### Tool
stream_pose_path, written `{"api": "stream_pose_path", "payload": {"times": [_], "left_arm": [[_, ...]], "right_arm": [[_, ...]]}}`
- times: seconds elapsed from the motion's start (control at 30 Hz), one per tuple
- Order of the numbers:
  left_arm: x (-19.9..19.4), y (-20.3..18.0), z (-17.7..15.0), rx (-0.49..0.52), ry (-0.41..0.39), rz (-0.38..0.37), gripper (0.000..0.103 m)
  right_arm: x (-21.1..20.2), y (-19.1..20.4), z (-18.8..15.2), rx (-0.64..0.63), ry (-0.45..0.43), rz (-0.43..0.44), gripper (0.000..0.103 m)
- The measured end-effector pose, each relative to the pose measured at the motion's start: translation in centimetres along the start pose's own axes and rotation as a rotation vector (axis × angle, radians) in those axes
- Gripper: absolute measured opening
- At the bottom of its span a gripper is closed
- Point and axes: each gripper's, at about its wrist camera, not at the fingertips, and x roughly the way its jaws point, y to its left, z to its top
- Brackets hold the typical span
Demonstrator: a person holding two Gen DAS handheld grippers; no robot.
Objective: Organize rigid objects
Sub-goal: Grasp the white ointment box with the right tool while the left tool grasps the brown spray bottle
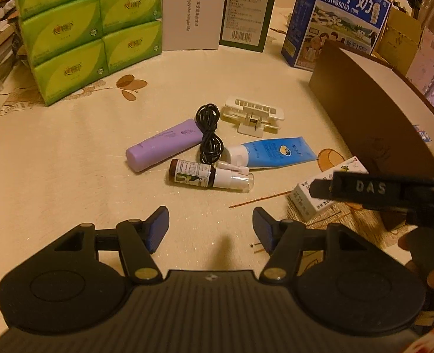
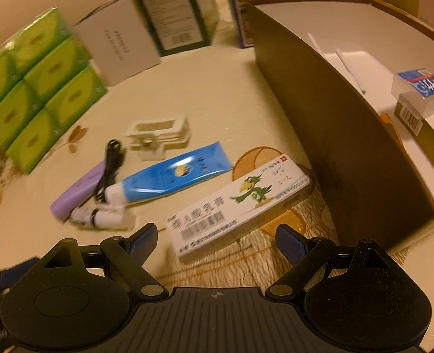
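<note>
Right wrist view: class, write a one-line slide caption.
Open right gripper hovers above a white medicine carton beside the brown storage box on the table.

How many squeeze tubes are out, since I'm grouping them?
2, both lying on the tablecloth: the purple tube left of the black cable, and the blue tube right of it. More may be hidden inside the brown box.

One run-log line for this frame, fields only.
left gripper: open, empty | right gripper: open, over ointment box | brown box: beside ointment box | loose items: on table
</note>
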Motion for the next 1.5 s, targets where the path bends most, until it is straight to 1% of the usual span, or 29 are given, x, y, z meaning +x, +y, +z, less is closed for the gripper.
{"api": "stream_pose_path", "payload": {"times": [0.13, 0.23, 0.37, 0.43, 0.5, 0.57, 0.6, 0.77, 0.83, 0.9, 0.97, 1.07, 1.17, 1.2, 1.3, 1.4, 1.5], "left_arm": [[1.3, -0.2, 0.2, 0.01, 0.013, -0.004, 0.059], [2.0, -0.4, 0.4, 0.009, 0.011, -0.021, 0.059], [3.0, -0.9, 0.4, 0.029, 0.012, -0.016, 0.059], [3.4, -1.2, 0.5, 0.038, 0.006, -0.004, 0.059], [3.9, -1.3, 0.6, 0.032, 0.006, -0.005, 0.059], [4.3, -1.4, 0.8, 0.016, 0.006, -0.005, 0.059], [4.5, -1.5, 0.9, 0.009, 0.006, -0.004, 0.059], [5.5, -2.3, 1.3, -0.011, 0.002, 0.043, 0.059], [6.0, -2.5, 1.3, -0.004, 0.005, 0.079, 0.059], [6.1, -2.3, 1.2, -0.005, 0.009, 0.093, 0.059], [5.9, -1.7, 1.0, -0.01, 0.008, 0.105, 0.059], [5.1, -0.2, 0.3, -0.021, -0.002, 0.145, 0.059], [4.3, 2.1, -0.4, -0.076, 0.012, 0.185, 0.058], [4.1, 2.7, -0.5, -0.094, 0.017, 0.182, 0.058], [3.7, 2.9, -0.2, -0.132, 0.021, 0.118, 0.058], [3.9, 0.7, 0.4, -0.078, 0.002, 0.081, 0.059], [4.9, -1.9, 1.0, -0.007, -0.004, 0.087, 0.06]], "right_arm": [[1.3, -0.1, 0.8, 0.051, 0.011, -0.045, 0.085], [2.2, -0.2, 1.5, 0.068, 0.016, -0.044, 0.085], [3.4, 0.2, 2.1, 0.031, 0.047, -0.066, 0.085], [3.7, 0.5, 2.2, -0.029, 0.04, -0.069, 0.077], [3.8, 0.9, 2.2, -0.109, 0.033, -0.059, 0.063], [3.8, 0.9, 2.1, -0.151, 0.026, -0.055, 0.055], [3.9, 0.9, 2.1, -0.16, 0.025, -0.054, 0.053], [4.0, 0.7, 1.9, -0.191, 0.023, -0.034, 0.053], [4.0, 0.6, 1.9, -0.201, 0.023, -0.027, 0.053], [3.9, 0.6, 1.9, -0.217, 0.027, -0.021, 0.053], [3.8, 0.5, 1.7, -0.237, 0.026, -0.014, 0.053], [3.5, 0.2, 1.3, -0.252, 0.036, -0.003, 0.053], [3.3, 0.1, 1.1, -0.265, 0.038, 0.004, 0.053], [3.3, 0.1, 1.1, -0.266, 0.038, 0.005, 0.053], [3.3, 0.0, 1.2, -0.247, 0.041, 0.005, 0.053], [3.5, -0.1, 1.5, -0.235, 0.046, 0.01, 0.053], [3.5, -0.4, 1.6, -0.226, 0.051, 0.023, 0.053]]}}
